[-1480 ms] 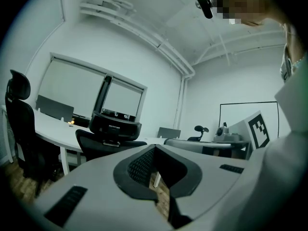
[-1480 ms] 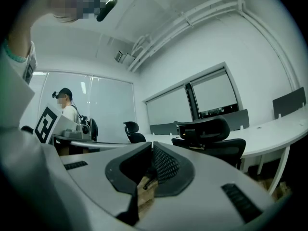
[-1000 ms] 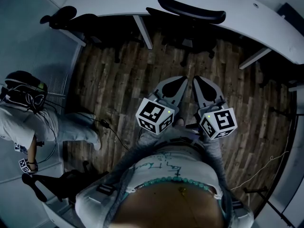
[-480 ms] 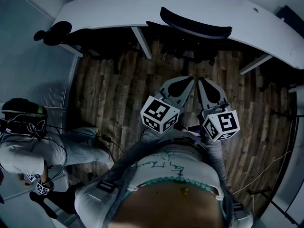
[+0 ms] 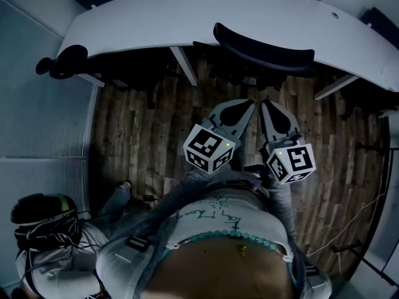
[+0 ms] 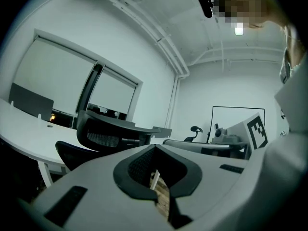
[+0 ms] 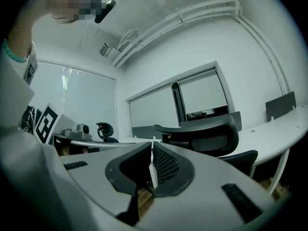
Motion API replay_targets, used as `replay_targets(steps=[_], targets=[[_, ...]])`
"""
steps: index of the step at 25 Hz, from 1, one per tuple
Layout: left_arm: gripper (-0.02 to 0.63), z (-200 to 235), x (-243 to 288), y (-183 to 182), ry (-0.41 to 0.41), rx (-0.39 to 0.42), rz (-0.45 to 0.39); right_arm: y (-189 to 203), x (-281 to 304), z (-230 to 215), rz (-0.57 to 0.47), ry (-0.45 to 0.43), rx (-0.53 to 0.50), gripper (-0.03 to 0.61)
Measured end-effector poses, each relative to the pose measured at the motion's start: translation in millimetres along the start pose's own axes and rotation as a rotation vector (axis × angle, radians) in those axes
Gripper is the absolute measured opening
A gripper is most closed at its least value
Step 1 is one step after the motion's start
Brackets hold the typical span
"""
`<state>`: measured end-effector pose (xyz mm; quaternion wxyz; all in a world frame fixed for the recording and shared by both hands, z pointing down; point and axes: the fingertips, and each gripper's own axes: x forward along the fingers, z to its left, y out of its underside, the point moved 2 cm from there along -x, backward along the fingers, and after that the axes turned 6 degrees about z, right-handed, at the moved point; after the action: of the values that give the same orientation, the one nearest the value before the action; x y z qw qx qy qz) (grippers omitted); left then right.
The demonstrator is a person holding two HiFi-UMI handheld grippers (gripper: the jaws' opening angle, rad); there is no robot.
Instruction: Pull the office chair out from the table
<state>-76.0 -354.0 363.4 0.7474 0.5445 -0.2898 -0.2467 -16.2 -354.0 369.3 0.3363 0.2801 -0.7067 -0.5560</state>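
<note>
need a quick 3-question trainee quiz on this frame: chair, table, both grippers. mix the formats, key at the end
1. Multiple choice: where is the office chair?
A) pulled out to mid-floor
B) pushed in at the white table
C) tipped on its side
2. True or false: the left gripper is clamped on the chair's backrest.
3. Fill in: the right gripper has its jaws ____, with nothing between them.
Key: 1 B. 2 false: it is short of the chair, jaws shut on nothing. 3 shut.

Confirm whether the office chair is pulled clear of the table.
No, the office chair sits tucked in, its backrest at the table edge.
</note>
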Motion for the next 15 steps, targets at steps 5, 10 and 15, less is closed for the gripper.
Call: replay_targets(steps=[5, 10, 15], targets=[[0.009, -7.3, 6.2, 1.2, 0.017, 0.001, 0.011, 3.3, -10.7, -9.1, -0.003, 0.033, 0.026, 0.02], [0.009, 21.9, 13.1, 2.2, 0.023, -0.016, 0.017, 5.5, 18.0, -16.6, 0.011, 0.047, 0.033, 0.02], [0.009, 22.5, 31.8, -7.9, -0.018, -0.024, -0.001, -2.5, 22.4, -37.3, 0.015, 0.011, 0.028, 0.02]])
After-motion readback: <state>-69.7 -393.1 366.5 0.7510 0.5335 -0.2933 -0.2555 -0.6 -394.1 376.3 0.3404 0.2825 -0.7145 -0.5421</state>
